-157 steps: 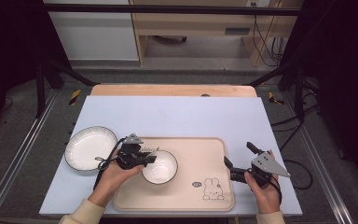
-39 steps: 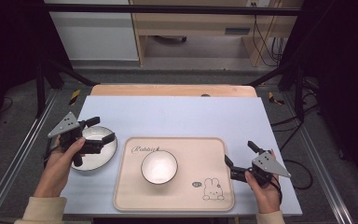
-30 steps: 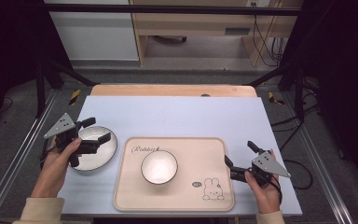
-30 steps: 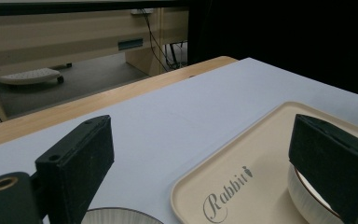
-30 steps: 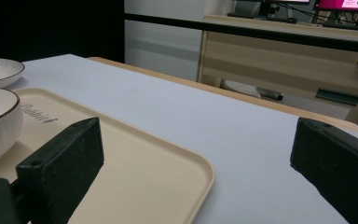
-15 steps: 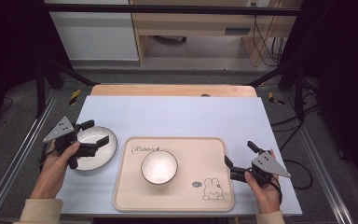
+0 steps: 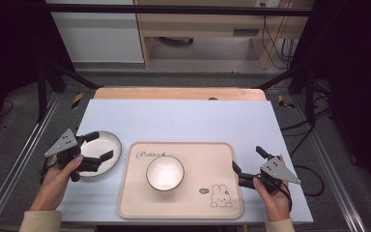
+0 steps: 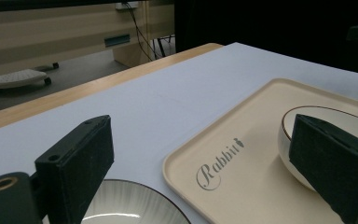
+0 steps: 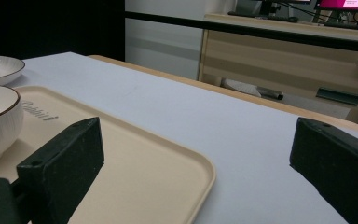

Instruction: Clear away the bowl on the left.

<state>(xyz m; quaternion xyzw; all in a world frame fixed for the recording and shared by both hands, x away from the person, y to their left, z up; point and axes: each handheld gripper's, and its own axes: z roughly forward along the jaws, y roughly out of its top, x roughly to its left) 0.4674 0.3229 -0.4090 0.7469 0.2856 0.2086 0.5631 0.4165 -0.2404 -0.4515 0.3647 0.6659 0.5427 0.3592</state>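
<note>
Each black gripper [image 7: 92, 146] carries a grey triangular plate; the sleeves [image 7: 37, 221] look beige, perhaps cream.

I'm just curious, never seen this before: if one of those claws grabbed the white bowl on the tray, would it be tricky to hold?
Probably a bit. The bowl looks like glazed ceramic, so likely rigid, slippery and breakable if dropped. Its thin dark-edged rim seems the natural place to pinch. Its wide, low shape on the tray suggests it would slide rather than tip if nudged.
</note>
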